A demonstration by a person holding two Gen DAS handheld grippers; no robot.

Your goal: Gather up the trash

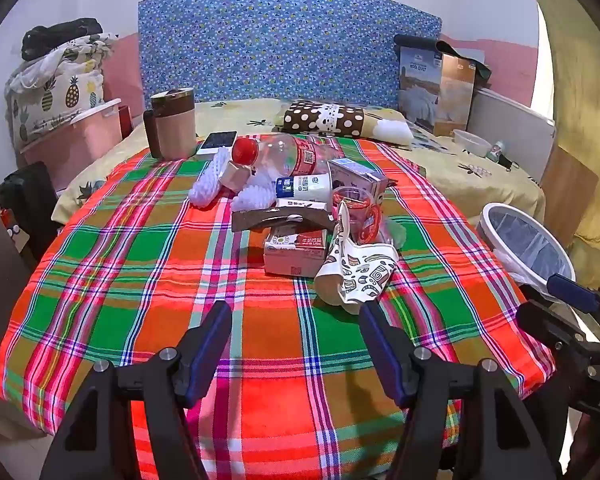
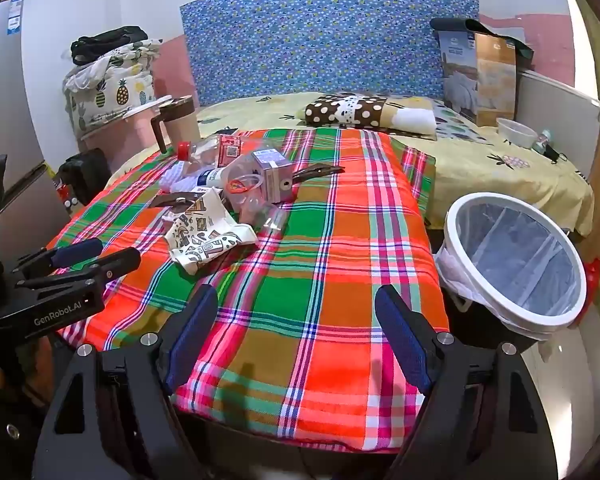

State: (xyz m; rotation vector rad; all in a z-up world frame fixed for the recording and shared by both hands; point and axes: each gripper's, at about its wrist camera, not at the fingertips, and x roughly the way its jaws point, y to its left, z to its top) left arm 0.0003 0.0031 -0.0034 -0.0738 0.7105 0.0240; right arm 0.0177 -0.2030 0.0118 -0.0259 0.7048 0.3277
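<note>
Left wrist view. A bedroom: a bed with a blue floral headboard [image 1: 288, 40] stands behind a surface draped in a red, green and orange plaid cloth [image 1: 140, 248]. The trash lies heaped near the cloth's middle, presumably gathered there for collection: a clear plastic bottle [image 1: 292, 156] with a red cap on its side, white foam netting [image 1: 212, 180], a milk carton [image 1: 296, 252], a small yogurt bottle [image 1: 304, 187], a clear cup [image 1: 352, 208] and a crumpled patterned paper wrapper [image 1: 360, 276] nearest the camera. A lidded tumbler [image 1: 174, 124] and a phone [image 1: 218, 142] stand at the far left edge, apart from the heap, so probably not trash. The left gripper [image 1: 296, 316] hovers short of the wrapper, fingers spread wide and empty.

Right wrist view. A white-rimmed bin [image 2: 516, 264] lined with a clear bag stands just beside the surface's right edge, tilted toward the camera, within easy reach for drops. The right gripper [image 2: 296, 304] hangs over bare cloth, fingers fully released, nothing between them. The heap lies to the far left; the bin appears empty.
</note>
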